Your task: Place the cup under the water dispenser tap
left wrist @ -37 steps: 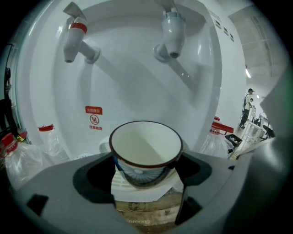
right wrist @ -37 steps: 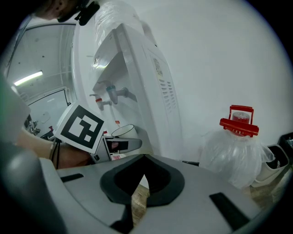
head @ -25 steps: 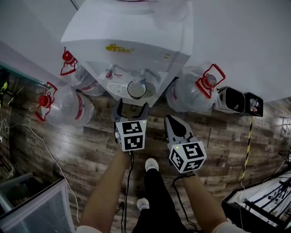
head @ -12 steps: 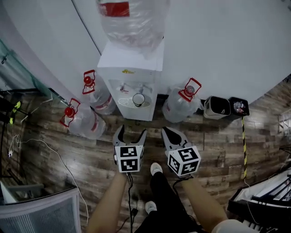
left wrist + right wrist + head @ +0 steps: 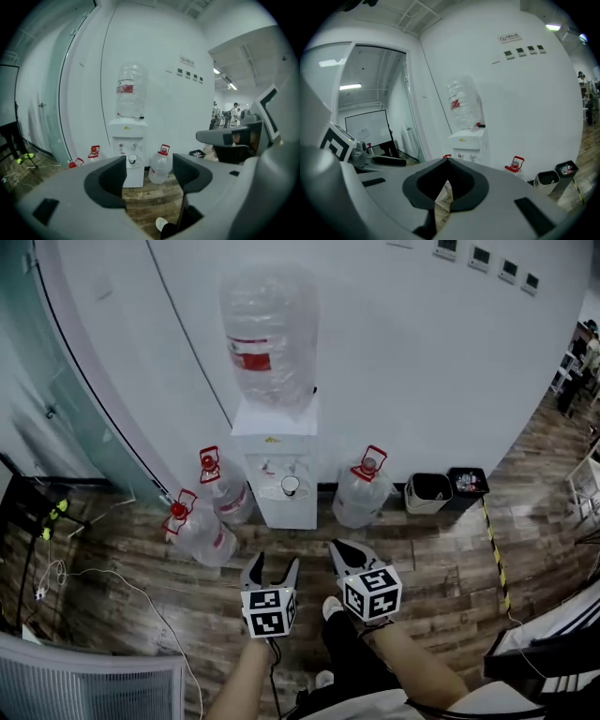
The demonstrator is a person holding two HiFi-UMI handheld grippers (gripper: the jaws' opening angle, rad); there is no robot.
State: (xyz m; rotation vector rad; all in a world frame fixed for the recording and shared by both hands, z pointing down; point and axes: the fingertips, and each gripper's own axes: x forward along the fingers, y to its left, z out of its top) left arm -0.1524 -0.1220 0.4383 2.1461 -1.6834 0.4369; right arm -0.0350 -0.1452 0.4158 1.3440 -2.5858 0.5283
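A white cup stands on the drip tray of the white water dispenser, beneath its taps. It is also visible, small, in the left gripper view. My left gripper hangs well back from the dispenser over the wooden floor. Its jaws are apart and closing, with nothing between them. My right gripper hangs beside it, its jaws shut tip to tip and empty. The dispenser lies far ahead of both.
Full water bottles with red caps stand on the floor: two left of the dispenser, one right. Two bins sit along the wall. A glass partition is at left, cables cross the floor.
Both grippers have drawn back and risen away from the dispenser, which now looks small and distant. The cup stays on the drip tray. The left jaws have narrowed a little.
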